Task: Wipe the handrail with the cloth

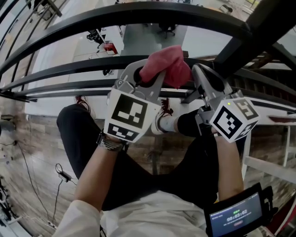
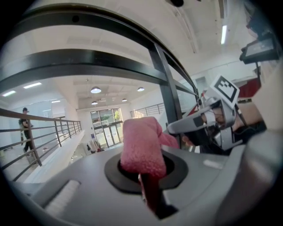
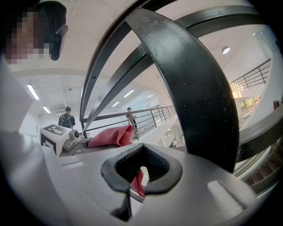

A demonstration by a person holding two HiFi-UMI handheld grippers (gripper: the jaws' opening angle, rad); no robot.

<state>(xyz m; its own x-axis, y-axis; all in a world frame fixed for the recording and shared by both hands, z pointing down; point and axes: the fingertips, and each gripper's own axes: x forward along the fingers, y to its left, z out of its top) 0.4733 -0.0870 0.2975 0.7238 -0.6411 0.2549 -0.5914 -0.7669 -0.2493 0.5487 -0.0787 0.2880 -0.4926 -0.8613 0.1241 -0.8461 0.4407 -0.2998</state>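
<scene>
Two tools are in view, one in each hand, and both are at the single cloth (image 1: 169,65). The left tool (image 1: 147,79) is clamped tight on it: in the left gripper view the pink cloth (image 2: 141,145) stands up out of the closed jaws of the left tool (image 2: 143,174) as a thick fuzzy roll that fills the dark pad recess. The right tool (image 1: 203,76) sits just beside it, its jaws drawn together so that only the hollow between the ribbed pads is left. In the right gripper view a red fold hangs in that hollow of the right tool (image 3: 137,176), and it seems pinched there, though the pads hide where it is caught.

By count there is one cloth, two tools with a marker cube on each, and at least three dark bars of the handrail (image 1: 138,14) curving across the head view, with one slanted post (image 1: 252,32) at the right. The cloth is bunched between the two tools, below the top bar and in front of the second one. In the right gripper view the cloth (image 3: 108,137) stretches from the left tool (image 3: 62,139) toward the right one, and a broad bar of the handrail (image 3: 194,88) rises close over the jaws. Two people (image 3: 67,117) stand far off by another railing.
</scene>
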